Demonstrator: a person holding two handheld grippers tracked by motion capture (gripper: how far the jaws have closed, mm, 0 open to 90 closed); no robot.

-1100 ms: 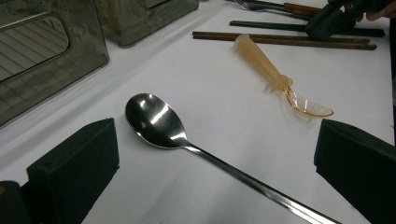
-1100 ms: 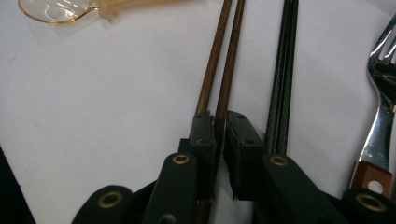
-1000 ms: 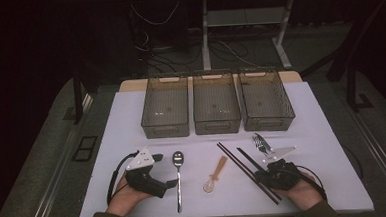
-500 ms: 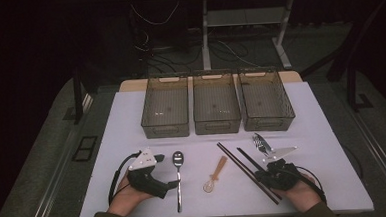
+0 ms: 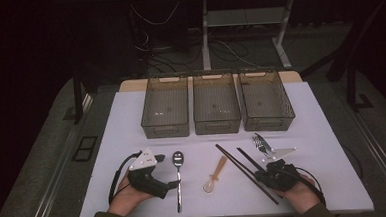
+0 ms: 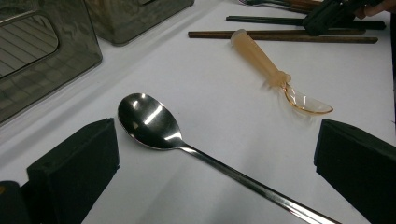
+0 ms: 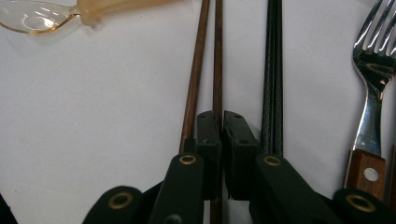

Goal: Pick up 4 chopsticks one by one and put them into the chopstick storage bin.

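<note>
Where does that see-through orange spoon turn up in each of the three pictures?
High view: the orange spoon lies near the table's front middle, between the metal spoon and the brown chopsticks.
Left gripper view: the spoon is at upper right, bowl pointing right.
Right gripper view: it sits at the top left corner, bowl pointing left.
Shared landmark: the brown chopsticks, right beside it in every view.

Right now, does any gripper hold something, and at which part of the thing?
The right gripper is shut on one brown chopstick, somewhere along its shaft. The left gripper holds nothing; its jaws stand open on either side of the metal spoon.
</note>
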